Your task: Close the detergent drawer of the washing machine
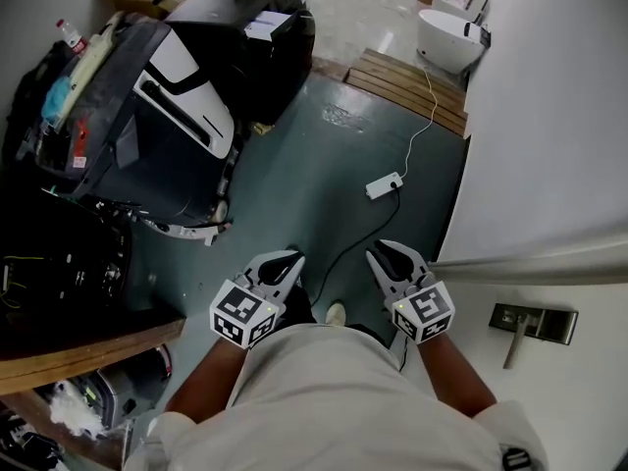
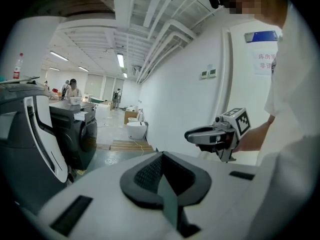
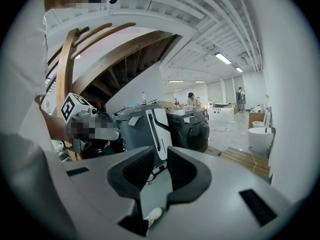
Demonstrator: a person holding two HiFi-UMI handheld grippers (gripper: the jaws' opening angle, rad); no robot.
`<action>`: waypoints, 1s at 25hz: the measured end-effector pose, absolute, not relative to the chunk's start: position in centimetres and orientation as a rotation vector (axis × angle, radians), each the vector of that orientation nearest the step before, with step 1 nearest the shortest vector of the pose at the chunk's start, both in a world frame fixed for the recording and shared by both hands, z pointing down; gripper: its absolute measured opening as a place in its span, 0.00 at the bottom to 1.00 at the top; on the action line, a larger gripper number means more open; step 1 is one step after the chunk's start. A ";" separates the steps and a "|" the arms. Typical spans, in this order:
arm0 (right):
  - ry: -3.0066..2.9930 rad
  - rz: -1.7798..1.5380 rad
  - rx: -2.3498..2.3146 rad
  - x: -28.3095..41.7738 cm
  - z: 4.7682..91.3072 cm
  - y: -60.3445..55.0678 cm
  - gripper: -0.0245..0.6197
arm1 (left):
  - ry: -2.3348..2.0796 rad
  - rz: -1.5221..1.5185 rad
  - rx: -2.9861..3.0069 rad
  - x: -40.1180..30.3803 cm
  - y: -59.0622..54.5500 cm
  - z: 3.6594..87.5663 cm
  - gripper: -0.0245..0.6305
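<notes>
Head view: shows 2 grippers held low before the torso, side by side, not touching.

Left gripper (image 1: 290,260): clenched, jaw tips pressed together, gripping nothing. Confirmed in left gripper view by a thin wedge of floor (image 1: 314,155) behind the meeting tips.

Right gripper (image 1: 379,254): released, jaws apart, holding nothing. Right gripper view: shows bare floor and a shoe (image 3: 152,215) through the gap.

Washing machine (image 1: 265,42): black, front-loading, at the far end of the floor, well apart from both grippers, touched by neither. Carries white items on top.

Detergent drawer: too small to make out; cannot tell open from closed.

Between grippers and washing machine: green floor, 1 white power strip (image 1: 384,185) with cable.

Beside the white wall (image 1: 549,116): 1 wooden pallet (image 1: 407,84), with 1 white toilet (image 1: 446,39) beyond.

Left of the floor: 1 large grey-and-white machine (image 1: 167,116).

Near right gripper: 1 metal handle (image 1: 530,324).
</notes>
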State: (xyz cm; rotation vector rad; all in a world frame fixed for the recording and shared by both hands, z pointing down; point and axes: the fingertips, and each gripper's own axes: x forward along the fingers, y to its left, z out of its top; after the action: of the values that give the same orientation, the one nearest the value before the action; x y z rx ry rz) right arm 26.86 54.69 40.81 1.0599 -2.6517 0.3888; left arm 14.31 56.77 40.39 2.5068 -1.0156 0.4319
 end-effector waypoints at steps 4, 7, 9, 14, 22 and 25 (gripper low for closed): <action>-2.644 0.384 1.058 25.1 40.6 51.3 0.13 | -1.012 0.423 2.524 12.6 53.0 40.4 0.03; -2.633 0.361 1.046 23.1 40.6 48.2 0.13 | -1.006 0.412 2.542 10.8 49.7 40.4 0.03; -2.628 0.345 1.046 21.5 40.4 45.8 0.13 | -0.993 0.416 2.553 9.4 47.4 40.4 0.03; -2.617 0.328 1.046 17.6 39.8 40.8 0.13 | -0.965 0.426 2.579 5.9 42.4 39.8 0.03; -2.592 0.332 1.051 12.8 39.9 35.3 0.13 | -0.926 0.459 2.594 1.2 37.2 40.5 0.03; -2.593 0.327 1.046 12.1 39.7 33.8 0.13 | -0.929 0.451 2.585 0.6 35.9 40.8 0.03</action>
State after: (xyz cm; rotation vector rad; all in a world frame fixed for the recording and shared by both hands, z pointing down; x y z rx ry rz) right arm 12.15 33.82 39.65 1.0459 -2.5926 0.3271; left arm 0.62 35.86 40.80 2.5846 -0.9294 0.4512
